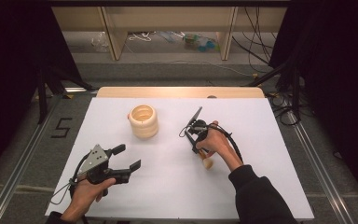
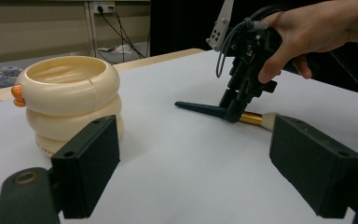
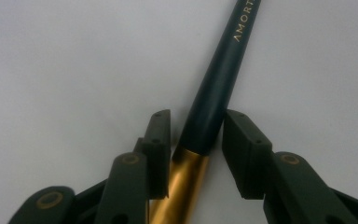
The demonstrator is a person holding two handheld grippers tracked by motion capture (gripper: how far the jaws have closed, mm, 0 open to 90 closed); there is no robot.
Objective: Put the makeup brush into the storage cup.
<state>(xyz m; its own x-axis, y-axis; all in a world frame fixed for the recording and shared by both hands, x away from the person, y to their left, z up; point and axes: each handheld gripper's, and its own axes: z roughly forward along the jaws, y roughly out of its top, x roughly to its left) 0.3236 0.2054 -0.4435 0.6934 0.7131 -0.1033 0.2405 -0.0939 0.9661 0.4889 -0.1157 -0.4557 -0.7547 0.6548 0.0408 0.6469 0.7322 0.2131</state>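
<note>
A makeup brush (image 3: 214,79) with a dark handle, gold ferrule and cream bristles (image 1: 207,163) lies flat on the white table (image 1: 177,186), right of centre. My right gripper (image 3: 193,116) points down over it with a jaw on each side, where the handle meets the ferrule. A sliver of table still shows beside the right pad, so the gripper is open around the brush. My left gripper (image 1: 128,157) hovers near the front left, wide open, with nothing between its jaws. In the left gripper view, the right gripper (image 2: 233,112) stands over the brush (image 2: 198,108).
A cream holder (image 1: 143,121) shaped like stacked rings, with an orange knob on its side (image 2: 17,94), stands at the back centre-left of the table. Dark curtains hang on both sides. Cables and shelving lie beyond the far table edge.
</note>
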